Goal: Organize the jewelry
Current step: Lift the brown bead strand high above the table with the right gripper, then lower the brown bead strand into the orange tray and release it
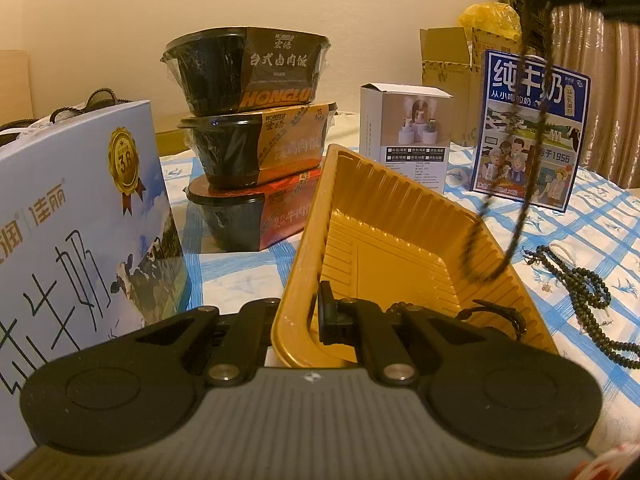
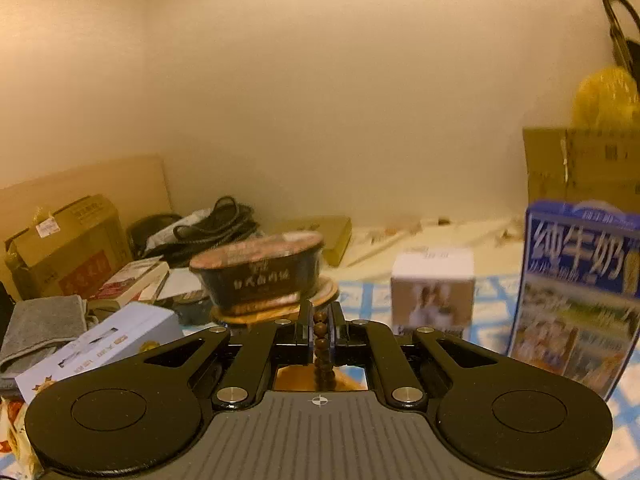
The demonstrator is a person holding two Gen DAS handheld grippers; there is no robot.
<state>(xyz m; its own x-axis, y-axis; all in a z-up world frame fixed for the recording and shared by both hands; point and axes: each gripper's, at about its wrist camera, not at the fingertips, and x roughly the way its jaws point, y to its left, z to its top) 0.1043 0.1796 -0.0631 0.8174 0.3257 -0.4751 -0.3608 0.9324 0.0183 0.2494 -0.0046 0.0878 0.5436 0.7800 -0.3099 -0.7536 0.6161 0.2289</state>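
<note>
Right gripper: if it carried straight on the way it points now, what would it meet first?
Probably the top black bowl of the stack, straight beyond the right gripper, which is shut on a bead strand. Blur leaves depth uncertain.

The left wrist camera sits low behind its tongs (image 1: 316, 316), tipped slightly down, very near the gold tray (image 1: 384, 216) on the checked cloth (image 1: 580, 216). The right wrist camera looks from higher, nearly level, towards the wall. Both views share the stacked bowls (image 1: 248, 68) (image 2: 260, 276), the small white box (image 1: 404, 132) (image 2: 432, 284) and the blue milk carton (image 1: 532, 128) (image 2: 580, 292).
</note>
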